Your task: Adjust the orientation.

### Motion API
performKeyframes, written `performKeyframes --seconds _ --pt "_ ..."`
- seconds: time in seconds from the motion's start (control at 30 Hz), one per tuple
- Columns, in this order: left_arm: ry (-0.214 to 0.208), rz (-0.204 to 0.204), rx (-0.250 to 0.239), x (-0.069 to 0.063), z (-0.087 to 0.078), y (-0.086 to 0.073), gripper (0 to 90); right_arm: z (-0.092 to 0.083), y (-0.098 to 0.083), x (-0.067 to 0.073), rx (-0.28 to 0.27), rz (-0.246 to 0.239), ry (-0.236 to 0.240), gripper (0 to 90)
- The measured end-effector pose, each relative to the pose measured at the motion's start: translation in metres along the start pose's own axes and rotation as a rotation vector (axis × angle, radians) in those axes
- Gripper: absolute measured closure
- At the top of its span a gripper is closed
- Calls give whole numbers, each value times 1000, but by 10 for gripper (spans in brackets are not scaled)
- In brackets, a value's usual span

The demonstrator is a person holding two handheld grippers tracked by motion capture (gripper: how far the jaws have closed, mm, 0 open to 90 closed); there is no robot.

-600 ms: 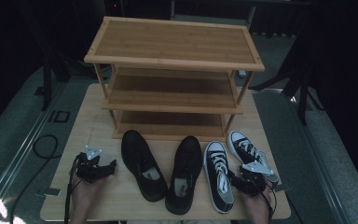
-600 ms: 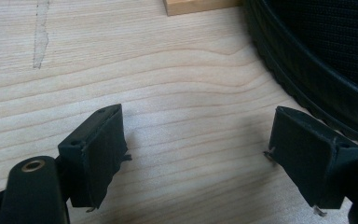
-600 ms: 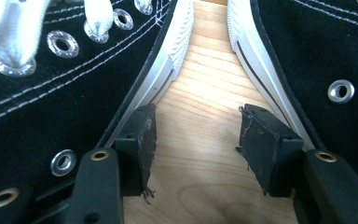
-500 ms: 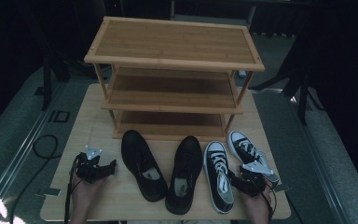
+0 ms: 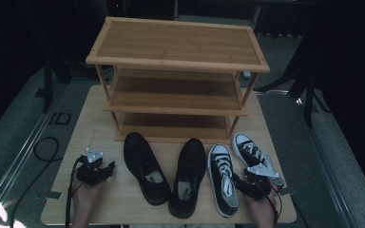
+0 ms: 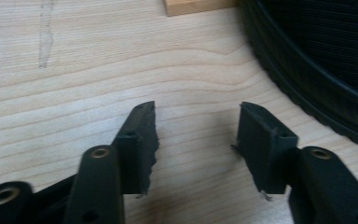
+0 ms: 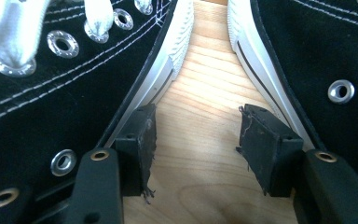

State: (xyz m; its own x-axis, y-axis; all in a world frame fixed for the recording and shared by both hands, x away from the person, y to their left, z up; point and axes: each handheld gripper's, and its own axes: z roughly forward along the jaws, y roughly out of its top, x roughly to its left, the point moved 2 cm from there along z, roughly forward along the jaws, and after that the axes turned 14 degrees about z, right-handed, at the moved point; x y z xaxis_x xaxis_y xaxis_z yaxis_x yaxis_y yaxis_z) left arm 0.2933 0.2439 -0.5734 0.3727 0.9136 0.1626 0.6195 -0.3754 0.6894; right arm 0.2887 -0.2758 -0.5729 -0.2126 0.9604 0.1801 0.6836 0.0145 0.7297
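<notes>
**Four shoes on the table, rack bare, nothing picked up yet**

Starting at the left: the left gripper (image 5: 96,171) sits low on the wooden table (image 5: 90,118), jaws spread wide with bare wood between them, holding nothing. In the left gripper view the ribbed black sole of a dress shoe curves past on the right, near but apart from the jaws.

Moving across, two black dress shoes, the left dress shoe (image 5: 145,173) and the right dress shoe (image 5: 187,175), lie side by side, toes toward the rack. Then comes the pair of black-and-white sneakers, the left sneaker (image 5: 223,178) and the right sneaker (image 5: 254,154).

At the far right, the right gripper (image 5: 253,184) is down between those sneakers, jaws gaping, each close against a sneaker's side with only table between them. No grip yet.

Behind it all, the bamboo shoe rack (image 5: 176,61) stands with every shelf vacant. By my read, the job is at its very start: all four shoes remain to be lifted and shelved.
</notes>
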Motion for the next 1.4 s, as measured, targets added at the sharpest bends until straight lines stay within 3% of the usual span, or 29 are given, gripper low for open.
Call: performKeyframes --seconds 0.23,0.4,0.43,0.57,1.07,1.4 --pt "-39 3 0 -1 -2 0 568 0 0 0 0 0 0 456" --pt "-68 9 -1 -2 -3 1 678 0 0 0 0 0 0 456" --pt "-73 10 -1 -3 -3 1 757 0 0 0 0 0 0 456" --pt "-88 3 0 -4 -3 2 891 0 0 0 0 0 0 456" --pt "-85 93 -4 -16 1 21 900 0 0 0 0 0 0 457" --pt "-89 84 -26 -15 4 26 900 0 0 0 0 0 0 457"
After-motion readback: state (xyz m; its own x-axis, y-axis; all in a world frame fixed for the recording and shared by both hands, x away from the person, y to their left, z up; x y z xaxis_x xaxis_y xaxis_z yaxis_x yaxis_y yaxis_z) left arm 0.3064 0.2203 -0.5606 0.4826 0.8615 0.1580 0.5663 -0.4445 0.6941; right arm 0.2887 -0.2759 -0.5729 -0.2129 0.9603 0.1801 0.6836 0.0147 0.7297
